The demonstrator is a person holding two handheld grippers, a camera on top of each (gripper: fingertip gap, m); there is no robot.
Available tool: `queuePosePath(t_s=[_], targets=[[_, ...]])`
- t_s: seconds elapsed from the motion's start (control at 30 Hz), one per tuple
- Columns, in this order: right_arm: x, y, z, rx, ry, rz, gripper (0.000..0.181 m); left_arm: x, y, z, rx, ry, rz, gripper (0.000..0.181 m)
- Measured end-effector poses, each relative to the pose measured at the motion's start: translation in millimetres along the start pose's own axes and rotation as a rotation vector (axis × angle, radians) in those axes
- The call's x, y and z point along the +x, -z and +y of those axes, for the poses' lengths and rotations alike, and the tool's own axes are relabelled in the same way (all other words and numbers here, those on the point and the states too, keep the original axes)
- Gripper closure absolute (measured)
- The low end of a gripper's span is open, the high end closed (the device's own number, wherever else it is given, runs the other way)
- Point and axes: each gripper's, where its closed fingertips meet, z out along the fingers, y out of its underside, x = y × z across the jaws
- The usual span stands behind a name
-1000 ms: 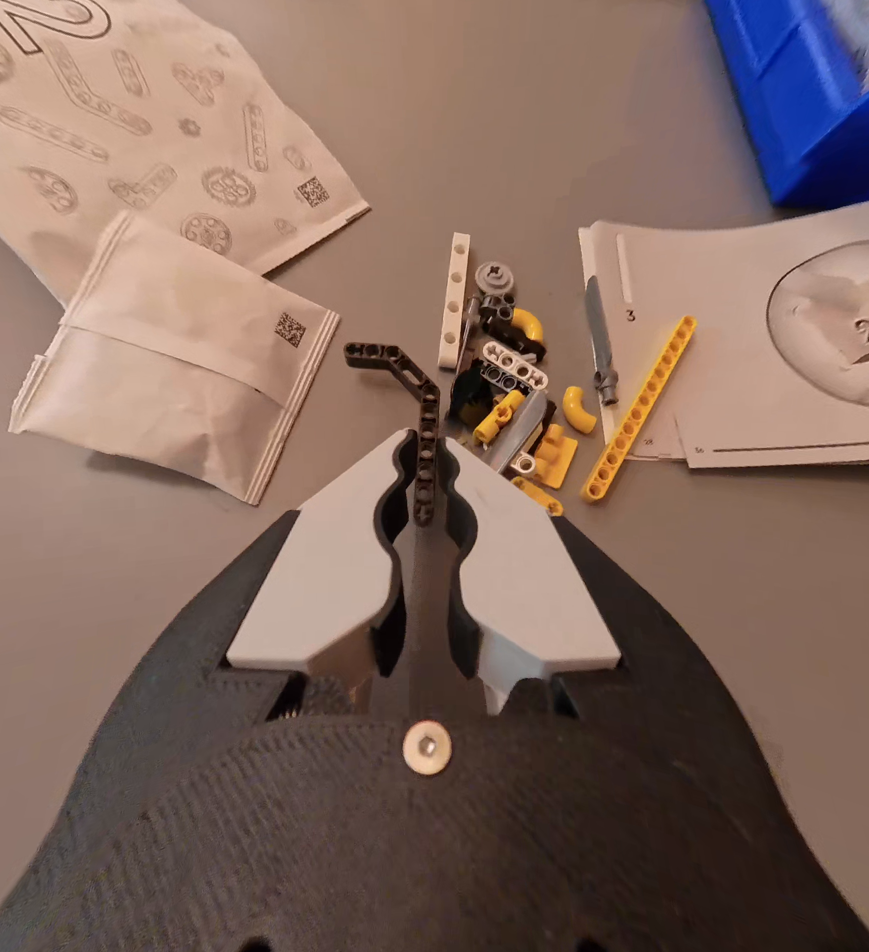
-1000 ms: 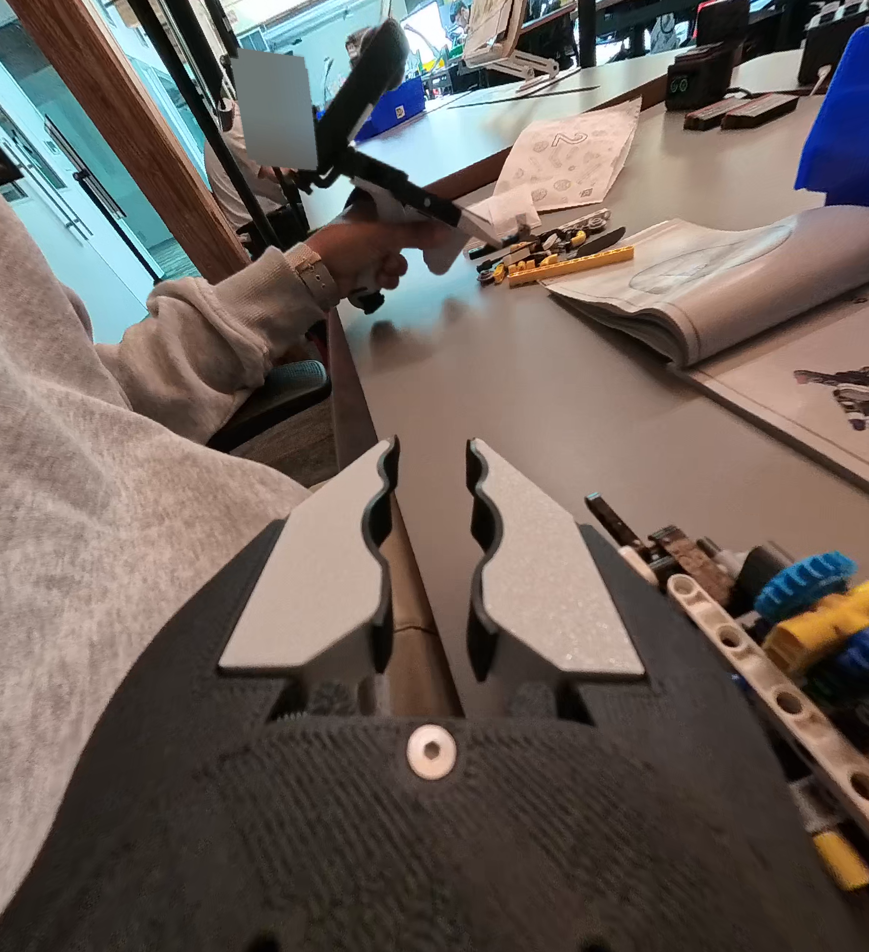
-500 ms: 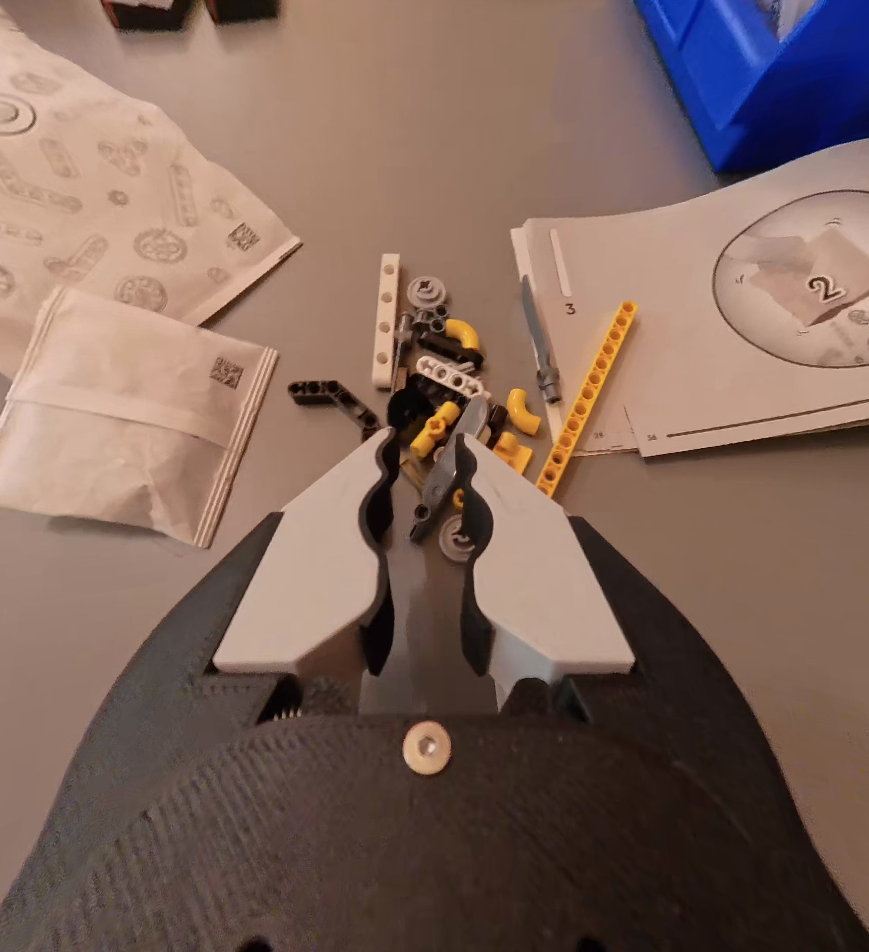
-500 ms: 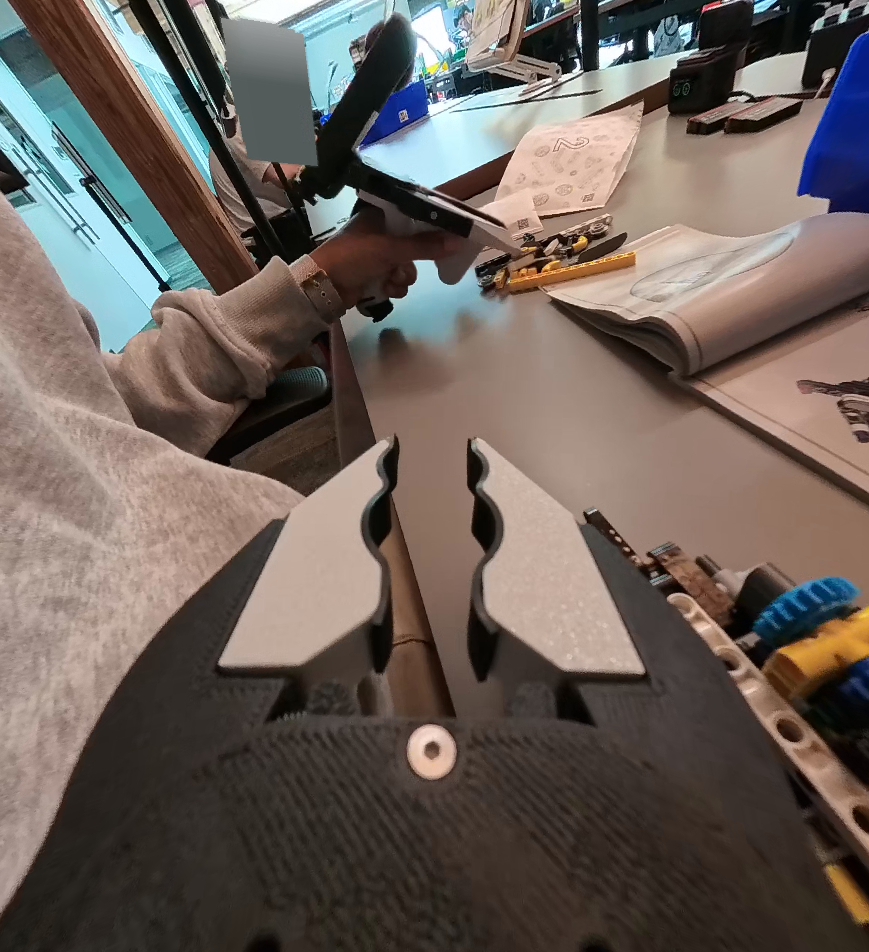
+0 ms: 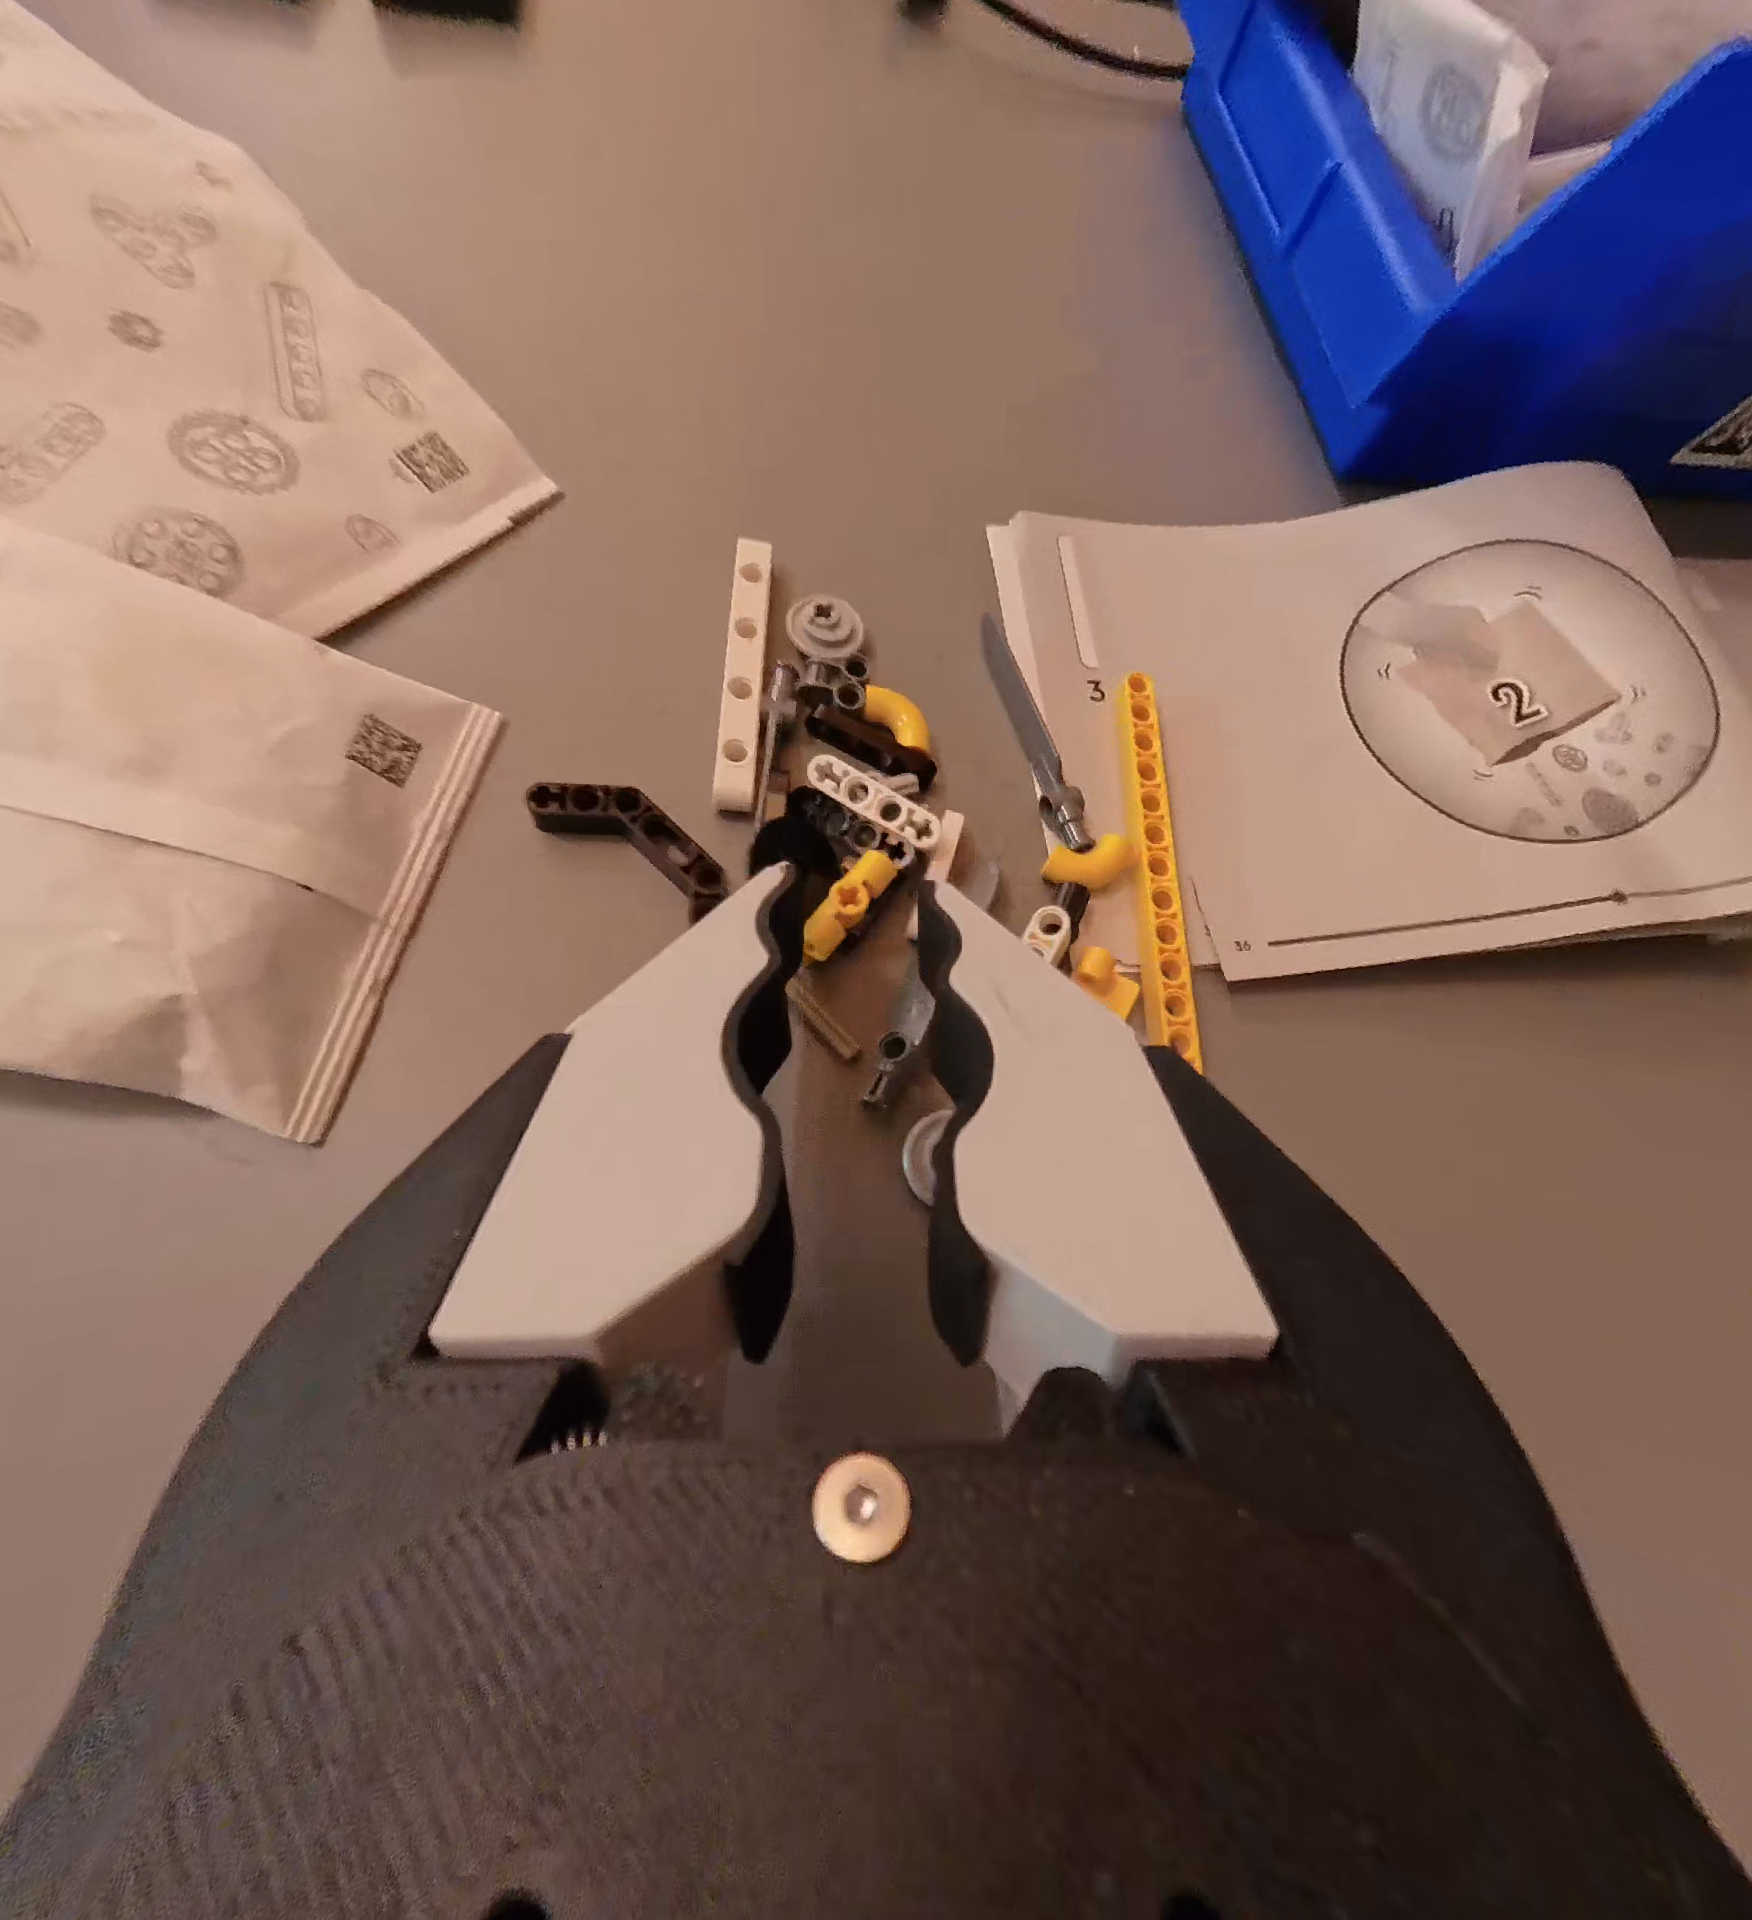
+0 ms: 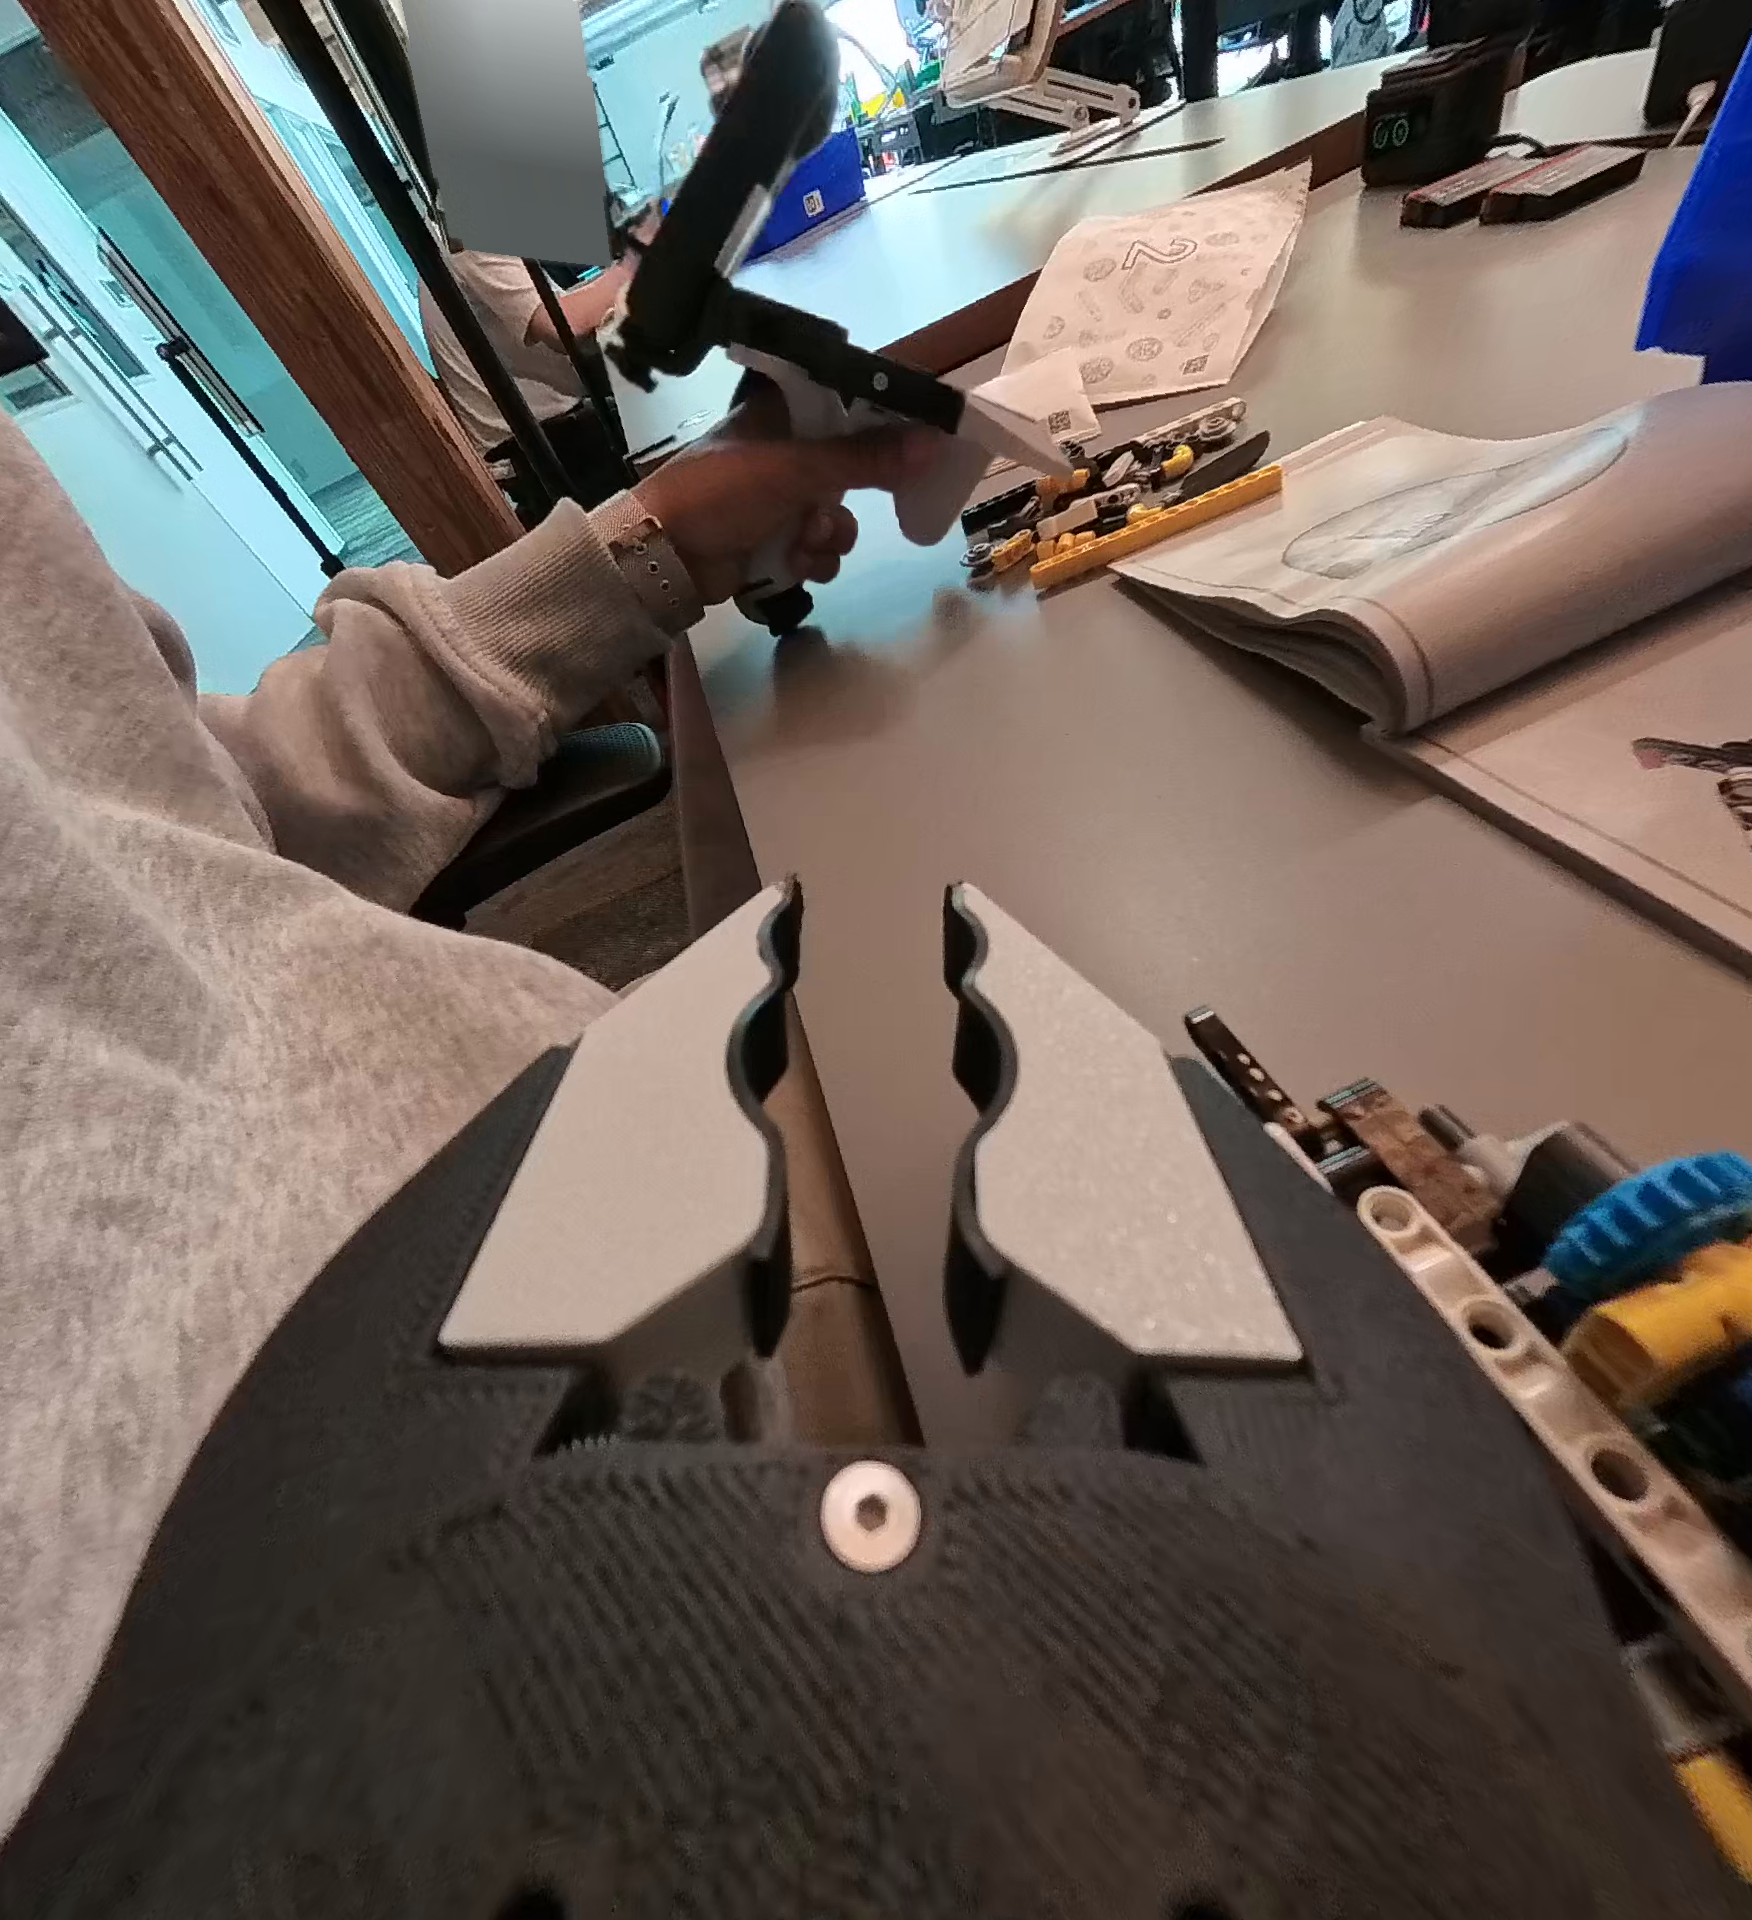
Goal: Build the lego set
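A pile of loose Lego parts lies on the grey table. My left gripper (image 5: 856, 894) is open and empty, its tips at the near edge of the pile, around a small yellow connector (image 5: 848, 904). A black bent beam (image 5: 633, 836) lies just left of the tips. A white beam (image 5: 745, 675), a long yellow beam (image 5: 1158, 862) and a grey blade (image 5: 1030, 732) lie around them. My right gripper (image 6: 872, 902) is open and empty at the table's near edge. A partly built model (image 6: 1620, 1309) with blue gears sits to its right. The left gripper also shows in the right wrist view (image 6: 1043, 457).
Two paper bags (image 5: 155, 790) lie left of the pile. An open instruction booklet (image 5: 1423, 727) lies to the right, with a blue bin (image 5: 1537, 249) behind it. In the right wrist view a grey-sleeved arm (image 6: 436, 675) reaches across and the booklet (image 6: 1474, 561) lies ahead. Some 30 cm of space lies between my two pairs of fingers.
My left gripper let go of the black bent beam, which now lies on the table, opened, and moved forward into the pile. The right gripper has barely moved.
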Motion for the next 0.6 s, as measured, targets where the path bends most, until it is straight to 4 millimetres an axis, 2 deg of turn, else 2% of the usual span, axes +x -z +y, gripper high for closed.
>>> queuePosePath(t_s=[0.13,0.27,0.4,0.5,0.6], targets=[[0,0,0,0.0,0.003,0.001,0.155,20,-1,8,-0.043,0.023,0.12,0.178],[0,0,0,-0.002,0.005,0.001,0.155,25,5,2,-0.009,0.079,0.193,0.179],[0,0,0,-0.002,0.001,0.001,0.156,1,11,-13,0.09,0.156,0.116,0.174],[0,0,0,-0.003,0.001,0.0,0.155,-15,5,-9,0.051,0.13,0.024,0.171],[0,0,1,-0.006,0.004,0.001,0.155,-19,-6,0,-0.027,0.087,-0.033,0.164]])
